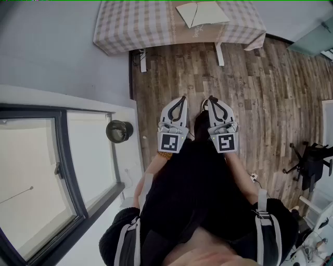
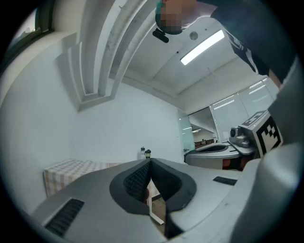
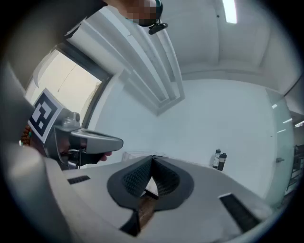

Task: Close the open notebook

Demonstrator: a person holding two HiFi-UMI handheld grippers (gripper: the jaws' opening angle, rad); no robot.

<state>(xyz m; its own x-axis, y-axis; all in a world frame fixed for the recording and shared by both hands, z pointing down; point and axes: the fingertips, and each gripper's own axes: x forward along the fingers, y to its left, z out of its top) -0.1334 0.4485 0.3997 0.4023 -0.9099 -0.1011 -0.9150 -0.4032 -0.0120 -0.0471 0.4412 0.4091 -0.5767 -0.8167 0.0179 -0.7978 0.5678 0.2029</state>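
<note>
The open notebook (image 1: 203, 13) lies with pale pages spread on a table with a checked cloth (image 1: 130, 26) at the far end of the room. Both grippers are held side by side in front of the person's body, well short of the table and pointing toward it. The left gripper (image 1: 182, 97) is shut, its tips meeting with nothing between them. The right gripper (image 1: 210, 97) is likewise shut and empty. In the left gripper view the dark pads (image 2: 137, 182) touch at the tip, and the checked table (image 2: 71, 168) shows far off to the left.
Wooden floor (image 1: 250, 93) stretches between the person and the table. A window and white sill run along the left, with a round dark pot (image 1: 119, 131) on the sill. A black chair (image 1: 312, 161) stands at the right. Two bottles (image 3: 219, 160) stand by the far wall.
</note>
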